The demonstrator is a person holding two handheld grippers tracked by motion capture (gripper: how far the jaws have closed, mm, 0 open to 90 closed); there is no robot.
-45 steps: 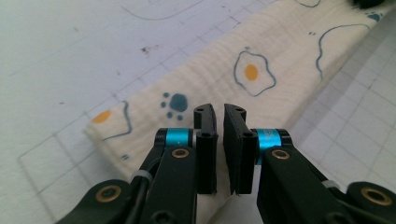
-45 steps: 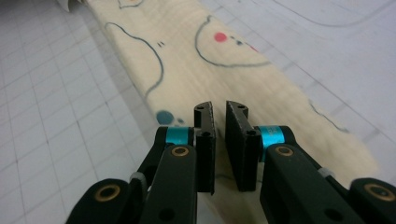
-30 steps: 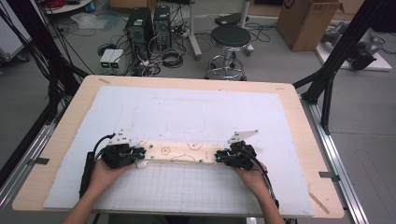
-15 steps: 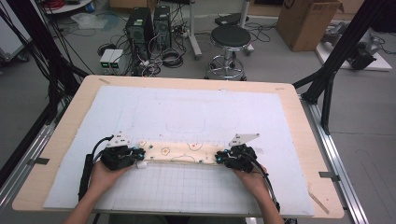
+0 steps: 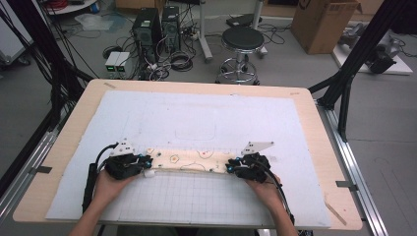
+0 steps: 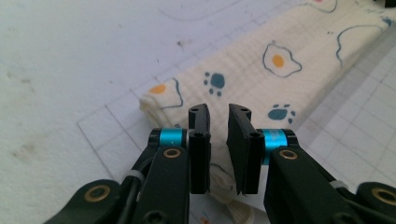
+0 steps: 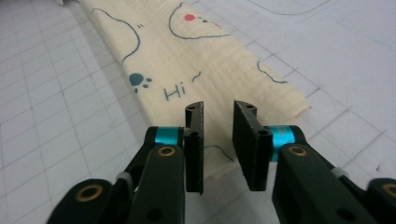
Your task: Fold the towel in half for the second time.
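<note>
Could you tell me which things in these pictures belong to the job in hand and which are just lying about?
In the job: folded printed cloth; left gripper; right gripper; white grid mat.

Lying about: black stool; cardboard box; computer towers.

A light wooden tabletop [image 5: 314,132] carries a large white mat [image 5: 206,118] with a printed grid along its near part, and on the mat, across its near middle, lies a long folded cream cloth [image 5: 189,160] printed with fried eggs and paw prints.
</note>
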